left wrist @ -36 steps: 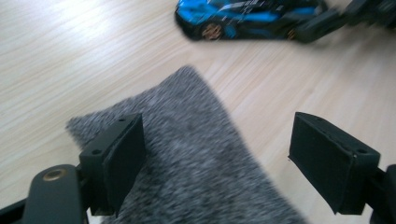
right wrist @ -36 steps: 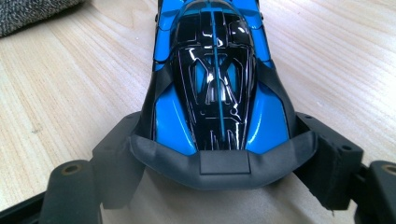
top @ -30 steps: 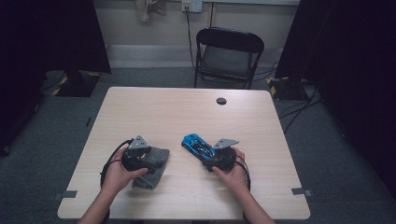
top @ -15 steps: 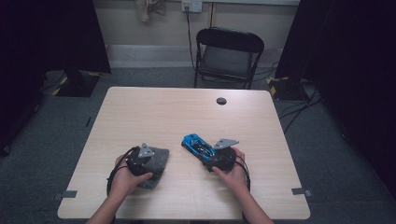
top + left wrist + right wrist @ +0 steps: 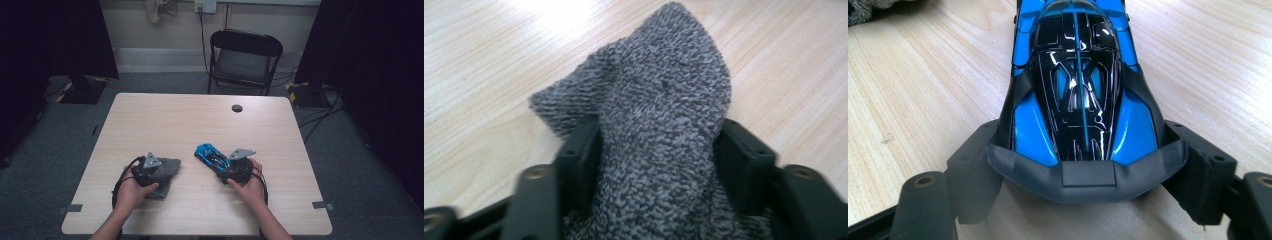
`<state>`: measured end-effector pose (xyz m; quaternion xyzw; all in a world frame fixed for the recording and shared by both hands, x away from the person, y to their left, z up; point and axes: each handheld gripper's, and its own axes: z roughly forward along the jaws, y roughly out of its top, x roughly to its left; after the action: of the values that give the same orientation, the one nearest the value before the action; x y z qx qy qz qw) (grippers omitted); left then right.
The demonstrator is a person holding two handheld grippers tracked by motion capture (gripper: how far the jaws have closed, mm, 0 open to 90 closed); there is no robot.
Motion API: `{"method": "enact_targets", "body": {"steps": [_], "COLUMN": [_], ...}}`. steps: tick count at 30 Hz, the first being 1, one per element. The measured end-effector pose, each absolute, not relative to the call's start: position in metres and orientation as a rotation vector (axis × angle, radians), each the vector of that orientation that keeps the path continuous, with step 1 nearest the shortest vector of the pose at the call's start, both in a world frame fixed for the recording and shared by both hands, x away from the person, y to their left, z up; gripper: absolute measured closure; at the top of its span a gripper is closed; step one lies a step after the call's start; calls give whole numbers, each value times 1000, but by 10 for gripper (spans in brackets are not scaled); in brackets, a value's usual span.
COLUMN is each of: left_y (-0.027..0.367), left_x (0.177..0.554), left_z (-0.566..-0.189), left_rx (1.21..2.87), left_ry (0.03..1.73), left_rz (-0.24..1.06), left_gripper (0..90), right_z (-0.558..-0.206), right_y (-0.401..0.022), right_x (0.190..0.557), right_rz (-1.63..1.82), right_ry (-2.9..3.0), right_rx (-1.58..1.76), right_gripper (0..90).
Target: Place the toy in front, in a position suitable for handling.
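A grey knitted cloth [image 5: 171, 164] lies on the table at the front left. My left gripper [image 5: 158, 172] sits over it. In the left gripper view the cloth [image 5: 659, 85] bulges up between the two jaws, whose pads press on its sides; the left gripper [image 5: 656, 145] has just been closing on it. A blue and black toy car [image 5: 209, 154] rests on the table at the front middle. My right gripper [image 5: 224, 168] is shut on its rear end. In the right gripper view the car [image 5: 1075, 75] points away, with its tail wedged in the right gripper [image 5: 1083, 150].
The light wooden table [image 5: 200, 115] bears a small black round thing [image 5: 237, 108] near its far edge. A black folding chair [image 5: 245, 55] stands behind the table. Dark curtains hang at both sides.
The left hand has shifted slightly over the grey cloth. The right hand and the car have kept still.
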<state>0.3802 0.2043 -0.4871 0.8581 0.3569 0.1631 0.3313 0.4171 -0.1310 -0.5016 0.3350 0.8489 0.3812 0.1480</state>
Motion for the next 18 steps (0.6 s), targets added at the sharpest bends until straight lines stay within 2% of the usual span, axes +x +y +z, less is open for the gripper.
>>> {"method": "enact_targets", "body": {"steps": [2, 6, 18], "left_y": [203, 201, 188], "left_x": [379, 379, 387], "left_z": [-486, -484, -469], "left_rx": [2261, 2267, 2180], "left_ry": [912, 915, 887], "left_rz": [427, 422, 295], "left_gripper": [546, 631, 668], "right_z": [-502, -502, -502], "right_y": [-131, -131, -131], "right_x": [417, 417, 417], "right_rz": [1096, 1096, 1095], "right_ry": [2441, 2440, 2439], "right_rx": [965, 965, 967], "right_gripper": [241, 241, 241]}}
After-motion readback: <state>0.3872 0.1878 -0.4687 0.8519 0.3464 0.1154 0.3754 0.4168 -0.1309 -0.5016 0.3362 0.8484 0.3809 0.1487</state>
